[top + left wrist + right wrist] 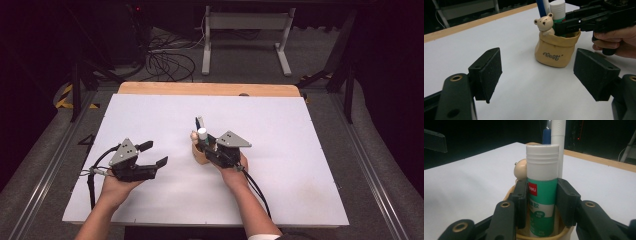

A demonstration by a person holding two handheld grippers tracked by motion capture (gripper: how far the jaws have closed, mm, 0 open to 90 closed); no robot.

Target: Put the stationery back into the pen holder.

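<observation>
A tan pouch-shaped pen holder (199,154) (556,52) with a small bear figure (545,23) on its rim stands near the middle of the white table (150,110). A glue stick (202,133) (541,182) with a white cap and green label stands upright in it, beside a blue pen (547,136) and a white pen (558,145). My right gripper (207,146) (541,202) reaches over the holder's rim, its pads pressed on both sides of the glue stick. My left gripper (154,154) (541,75) rests left of the holder, jaws wide apart and empty.
The table's wooden far edge (210,88) runs along the back. Beyond it on the floor are a white metal stand (245,22) and loose cables (165,60). Bare white surface surrounds the holder on all sides.
</observation>
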